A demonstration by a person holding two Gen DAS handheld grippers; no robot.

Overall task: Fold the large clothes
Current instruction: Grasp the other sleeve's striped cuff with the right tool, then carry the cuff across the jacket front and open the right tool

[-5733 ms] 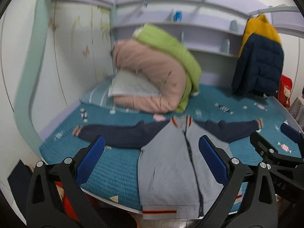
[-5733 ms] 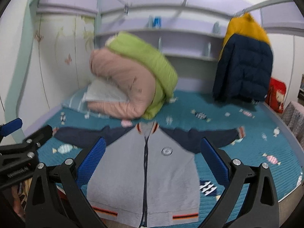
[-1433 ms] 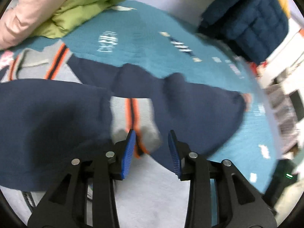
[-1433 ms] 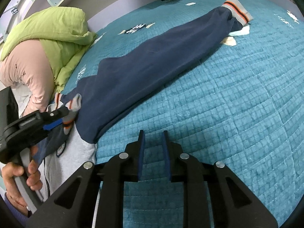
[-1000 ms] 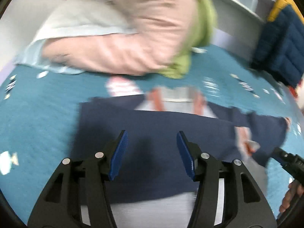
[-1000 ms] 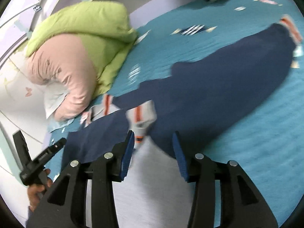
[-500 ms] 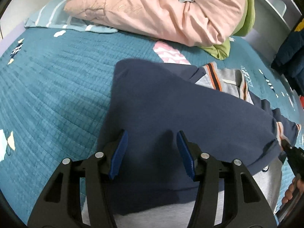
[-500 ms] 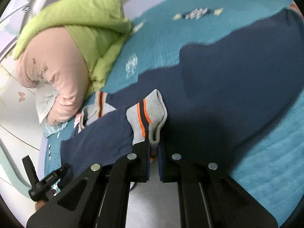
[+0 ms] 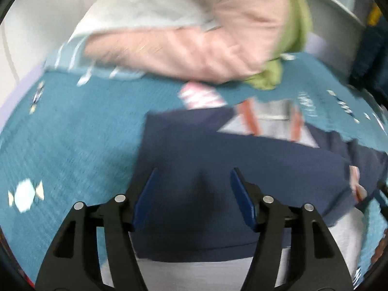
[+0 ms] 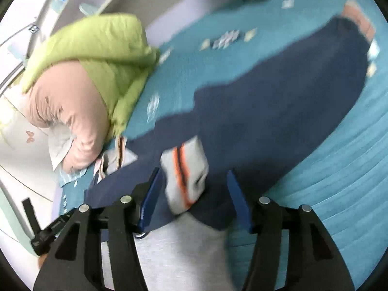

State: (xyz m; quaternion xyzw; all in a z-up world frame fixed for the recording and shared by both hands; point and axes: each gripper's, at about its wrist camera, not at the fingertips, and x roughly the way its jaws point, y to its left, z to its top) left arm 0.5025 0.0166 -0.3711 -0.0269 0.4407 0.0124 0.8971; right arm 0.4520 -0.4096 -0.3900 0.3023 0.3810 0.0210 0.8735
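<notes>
A grey jacket with navy sleeves lies on the teal bedspread (image 9: 72, 131). Its left navy sleeve (image 9: 242, 160) is folded across the grey chest, its grey orange-striped cuff (image 10: 186, 174) lying near the middle. The right sleeve (image 10: 291, 101) stretches out toward the far right. My left gripper (image 9: 194, 194) is open and empty just above the folded sleeve. My right gripper (image 10: 194, 194) is open over the cuff, its pads either side of it. The grey body (image 10: 179, 249) shows below. Both views are blurred.
A pink and green duvet pile (image 10: 80, 80) with a pale pillow (image 9: 135, 12) sits at the head of the bed. A dark coat (image 9: 373, 55) hangs at the right. The left gripper also shows in the right wrist view (image 10: 48, 230).
My right gripper was shut on the cuff and has opened, leaving the cuff on the jacket. My left gripper stays open and has pulled back a little over the folded sleeve.
</notes>
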